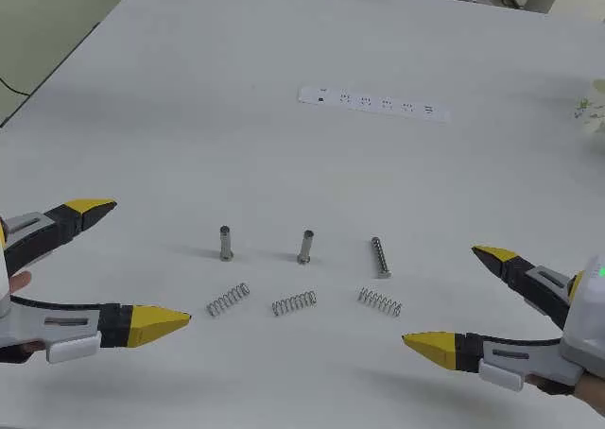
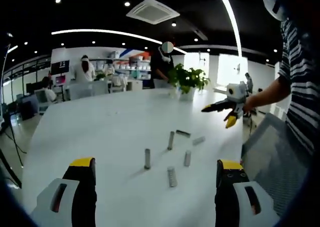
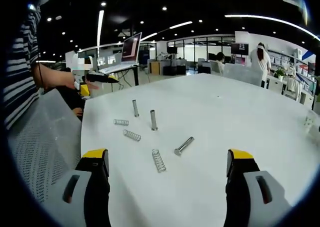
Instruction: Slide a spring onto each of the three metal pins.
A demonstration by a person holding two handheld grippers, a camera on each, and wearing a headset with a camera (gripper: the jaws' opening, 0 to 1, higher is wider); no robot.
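- The white desk (image 1: 284,70) carries everything and takes up most of the head view.
- The left tool (image 1: 142,264) hangs over the desk's near left part. Its yellow-tipped jaws stand wide apart with nothing between them, and it is well clear of the parts.
- The right tool (image 1: 442,295) hangs over the near right part. Its jaws are also spread wide and hold nothing, and it sits a little nearer the row of parts than the left one does.
- A potted plant (image 2: 187,79) stands at the desk's far end in the left gripper view.
- A white power strip (image 1: 373,103) lies flat farther back on the desk, well apart from the pins.
- Three metal pins form a row across the middle of the desk, between the two tools.
- The left pin (image 1: 225,243) stands upright on its wider end.
- The middle pin (image 1: 305,247) also stands upright, near the left pin but not touching it.
- The right pin (image 1: 380,257) lies on its side. The right gripper view shows it flat on the desk.
- Three loose springs lie on their sides in a second row, just in front of the pins on the person's side.
- The left spring (image 1: 228,299) lies just below the left pin, at a slant.
- The middle spring (image 1: 294,303) lies just below the middle pin.
- The right spring (image 1: 379,301) lies just beside the head end of the lying pin. I cannot tell whether they touch.
- No pin has a spring on it yet.
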